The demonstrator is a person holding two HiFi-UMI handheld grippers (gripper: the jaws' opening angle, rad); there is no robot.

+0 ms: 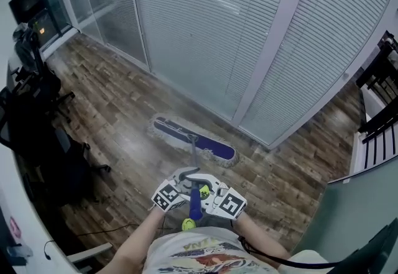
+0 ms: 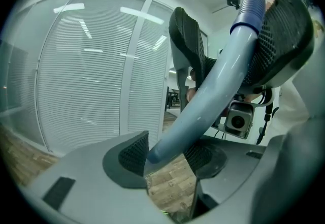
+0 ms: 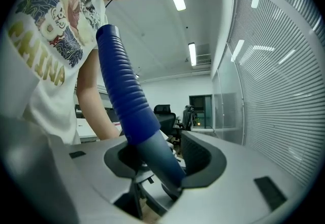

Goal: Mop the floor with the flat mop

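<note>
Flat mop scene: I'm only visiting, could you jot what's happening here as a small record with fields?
tool: flat mop, its blue pad flat on the floor
floor: wood-look planks, beside a glass wall with blinds
left gripper: closed on the mop handle
right gripper: closed on the same handle higher up, just below its ribbed blue grip
holder: a person in a printed T-shirt
nearby: black office chairs, left side of head view

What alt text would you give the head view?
Seen from above, a person's left gripper and right gripper clamp the blue mop handle, whose flat mop head rests on the wood floor beside a wall of closed blinds. Dark office chairs stand at left.
</note>
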